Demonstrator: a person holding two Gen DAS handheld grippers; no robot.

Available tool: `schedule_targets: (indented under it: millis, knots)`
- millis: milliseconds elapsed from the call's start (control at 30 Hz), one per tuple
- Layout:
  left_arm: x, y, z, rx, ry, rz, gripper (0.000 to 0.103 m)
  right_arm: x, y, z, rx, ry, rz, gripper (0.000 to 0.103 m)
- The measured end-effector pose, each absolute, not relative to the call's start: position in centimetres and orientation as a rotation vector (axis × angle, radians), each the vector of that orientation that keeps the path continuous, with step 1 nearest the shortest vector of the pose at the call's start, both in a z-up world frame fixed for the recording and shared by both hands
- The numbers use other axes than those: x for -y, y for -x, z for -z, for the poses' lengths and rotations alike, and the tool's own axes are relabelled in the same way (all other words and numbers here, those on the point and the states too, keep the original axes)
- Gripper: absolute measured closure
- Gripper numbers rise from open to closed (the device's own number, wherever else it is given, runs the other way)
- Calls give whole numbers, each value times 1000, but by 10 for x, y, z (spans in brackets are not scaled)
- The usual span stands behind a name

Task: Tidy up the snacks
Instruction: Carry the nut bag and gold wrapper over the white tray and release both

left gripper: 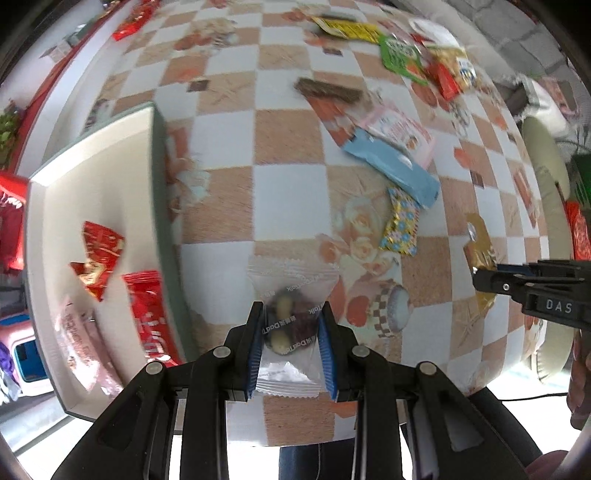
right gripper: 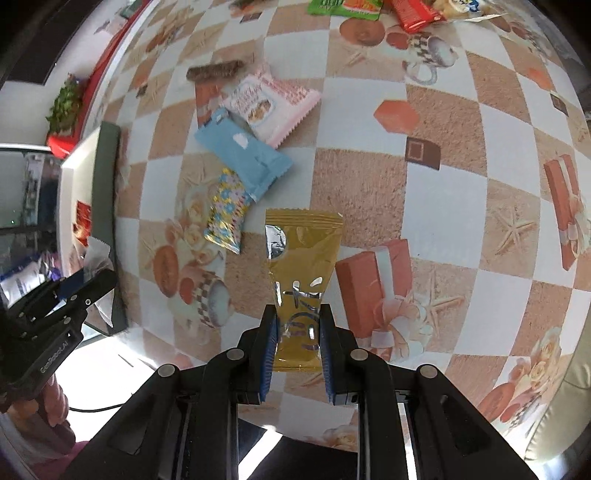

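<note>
My left gripper [left gripper: 291, 314] is shut on a clear packet of nuts and dried fruit [left gripper: 291, 284], held above the table just right of the white box [left gripper: 92, 155]. The box holds red snack packets [left gripper: 98, 258] and a pale pink one [left gripper: 83, 343]. My right gripper [right gripper: 298, 317] is shut on a gold packet [right gripper: 303, 254] above the table; it also shows at the right of the left wrist view [left gripper: 476, 275]. Loose on the table lie a blue packet [right gripper: 243, 158], a pink packet [right gripper: 273, 103], a flowered foil packet [right gripper: 227, 210] and a brown bar [right gripper: 216, 70].
More packets, green [left gripper: 400, 57], yellow [left gripper: 351, 29] and red [left gripper: 445, 81], lie at the table's far side. The checked tablecloth [left gripper: 284, 184] covers the table. A cushioned chair [left gripper: 546, 173] stands at the right edge. The left gripper shows at the left of the right wrist view [right gripper: 92, 286].
</note>
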State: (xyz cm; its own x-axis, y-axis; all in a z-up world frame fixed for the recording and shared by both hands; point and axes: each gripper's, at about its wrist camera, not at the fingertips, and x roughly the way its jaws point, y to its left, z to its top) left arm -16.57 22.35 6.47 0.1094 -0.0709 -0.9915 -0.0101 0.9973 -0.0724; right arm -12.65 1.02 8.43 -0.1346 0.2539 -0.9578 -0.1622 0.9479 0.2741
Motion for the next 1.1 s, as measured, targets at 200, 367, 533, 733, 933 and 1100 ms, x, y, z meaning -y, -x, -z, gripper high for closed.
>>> schedule_targets:
  millis: [200, 367, 533, 733, 933, 1100]
  knots:
    - [-244, 171, -76, -1422, 124, 4, 73, -13, 123, -83, -1659, -75, -358, 80]
    - [-255, 170, -82, -1402, 128, -8, 73, -26, 121, -80, -1652, -57, -379, 80]
    - [-269, 170, -89, -1382, 137, -24, 73, -49, 114, -84, -1641, -30, -418, 80]
    - [-291, 171, -93, -1359, 174, -71, 73, -87, 106, -91, -1625, 17, -484, 80]
    - [-321, 175, -96, -1340, 223, -141, 73, -128, 98, -100, -1612, 55, -559, 80]
    - [-350, 181, -97, -1329, 266, -210, 73, -169, 94, -103, -1608, 91, -630, 80]
